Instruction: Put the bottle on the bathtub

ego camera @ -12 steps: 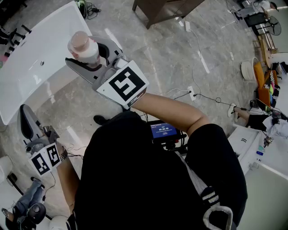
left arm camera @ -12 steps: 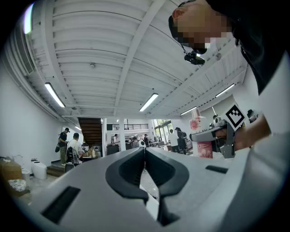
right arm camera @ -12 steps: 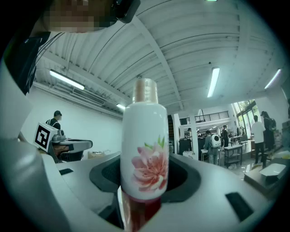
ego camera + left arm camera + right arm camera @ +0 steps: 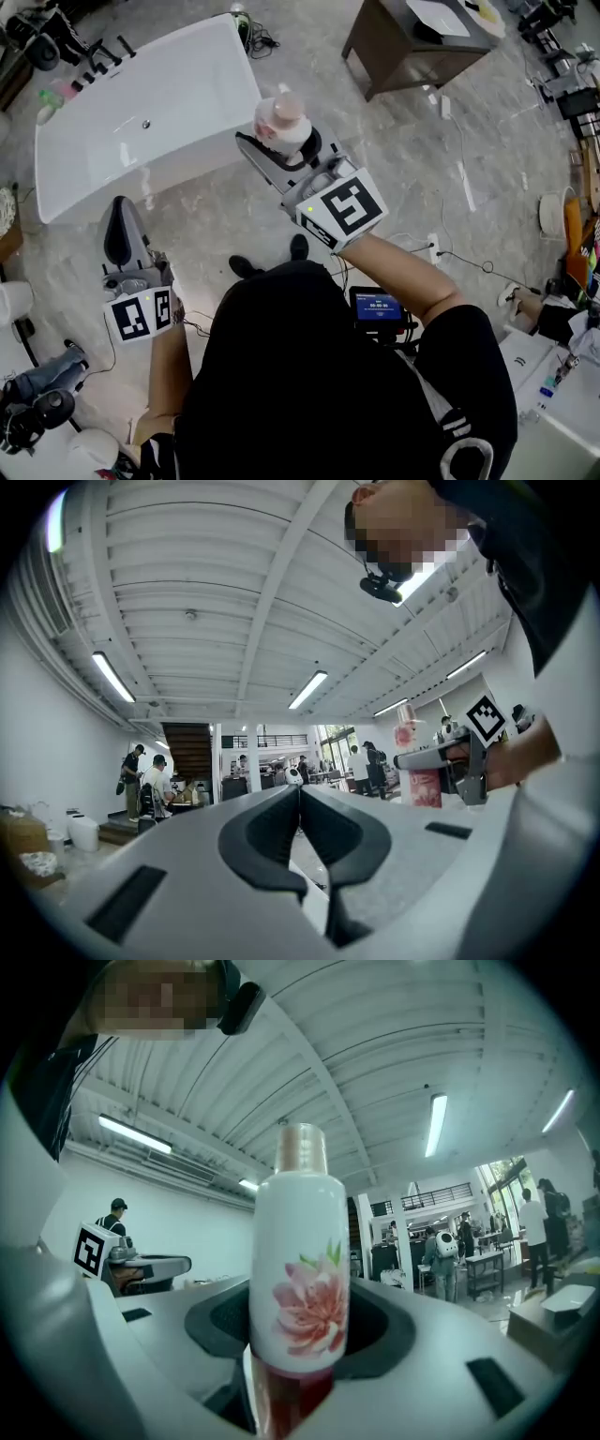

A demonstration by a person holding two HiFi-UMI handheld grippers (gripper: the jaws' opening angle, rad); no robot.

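The bottle point(image 4: 281, 118) is white with a pink flower, a pinkish cap and a red lower part. It stands upright in my right gripper point(image 4: 278, 142), which is shut on its body. In the head view it hangs above the floor just off the right end of the white bathtub point(image 4: 150, 141). The right gripper view shows the bottle point(image 4: 300, 1279) filling the gap of the gripper point(image 4: 298, 1335). My left gripper point(image 4: 122, 208) is low at the left, below the tub's near side, its jaws touching with nothing between them point(image 4: 300, 794). From there the bottle point(image 4: 422, 782) shows at the right.
A small green bottle point(image 4: 52, 97) and black fittings point(image 4: 101, 54) sit at the tub's far rim. A brown table point(image 4: 422, 42) stands at the top right. Cables point(image 4: 450, 255) trail over the marble floor. People point(image 4: 145, 785) stand far off in the hall.
The head view has swung, so the tub sits nearer the middle. The right gripper still holds the bottle, now just off the tub's right end. The left gripper shows higher, closer to the tub.
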